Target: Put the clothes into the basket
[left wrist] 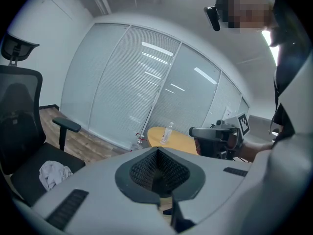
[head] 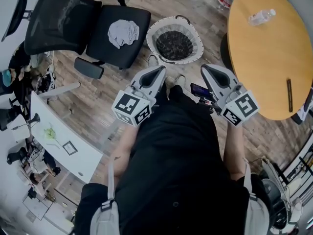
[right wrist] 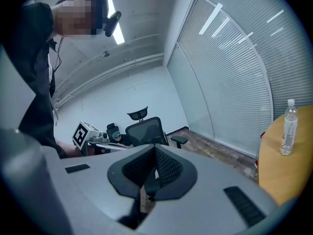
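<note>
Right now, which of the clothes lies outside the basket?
The light grey garment, crumpled on the black office chair. The only other cloth in view, what looks like dark mottled fabric, already sits inside the white basket on the floor beside that chair.

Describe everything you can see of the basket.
The basket is round, with a white, woven-looking wall that flares outward and a loop handle on each of two opposite sides. Its inside looks dark and speckled; whether that is lining or cloth cannot be told. It stands upright on the wooden floor, close beside the chair seat and clear of the table.
</note>
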`<state>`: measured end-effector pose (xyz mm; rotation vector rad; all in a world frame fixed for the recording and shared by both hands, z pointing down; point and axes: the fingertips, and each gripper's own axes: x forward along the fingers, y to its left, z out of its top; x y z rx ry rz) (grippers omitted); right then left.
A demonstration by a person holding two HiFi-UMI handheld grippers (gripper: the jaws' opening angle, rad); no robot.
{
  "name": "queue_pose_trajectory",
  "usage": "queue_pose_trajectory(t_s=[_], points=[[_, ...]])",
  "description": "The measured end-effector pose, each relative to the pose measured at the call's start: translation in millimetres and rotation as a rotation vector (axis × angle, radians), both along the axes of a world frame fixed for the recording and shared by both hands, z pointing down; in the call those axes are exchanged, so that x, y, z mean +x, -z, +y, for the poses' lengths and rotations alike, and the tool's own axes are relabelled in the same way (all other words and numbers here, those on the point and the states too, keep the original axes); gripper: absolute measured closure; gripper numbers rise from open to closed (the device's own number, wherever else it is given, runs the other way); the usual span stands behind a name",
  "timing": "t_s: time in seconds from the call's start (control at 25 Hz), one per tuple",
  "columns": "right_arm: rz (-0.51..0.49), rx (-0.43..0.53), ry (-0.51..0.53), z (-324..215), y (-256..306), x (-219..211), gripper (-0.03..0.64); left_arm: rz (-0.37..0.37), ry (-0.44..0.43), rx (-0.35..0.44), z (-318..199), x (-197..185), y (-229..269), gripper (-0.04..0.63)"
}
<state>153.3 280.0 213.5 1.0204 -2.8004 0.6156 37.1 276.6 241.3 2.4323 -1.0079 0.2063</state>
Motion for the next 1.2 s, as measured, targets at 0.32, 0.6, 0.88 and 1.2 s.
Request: queue_pose_trajectory(t_s=[0.32,0.6,0.88,1.2], points=[[0.014,-0.019,-0.02,-34,4,-26,0.6,0.004,-0.006,-0.015,-44,-31,-3,0.584],[0.018,-0.032,-0.013,-76,4,-60,0.6,0.007,-0.018,-0.021,-90,-56,-6,0.584],[0.016,-0.039,-0.017,-119,8,-96,0.6,-0.029,-0.042,-0.027,-134,-86,-14,0.584],[0.055,-0.066,-0.025,-144,2,-129,0.6,-0.036,-0.073,-0.067,-171,-117,-39,0.583]])
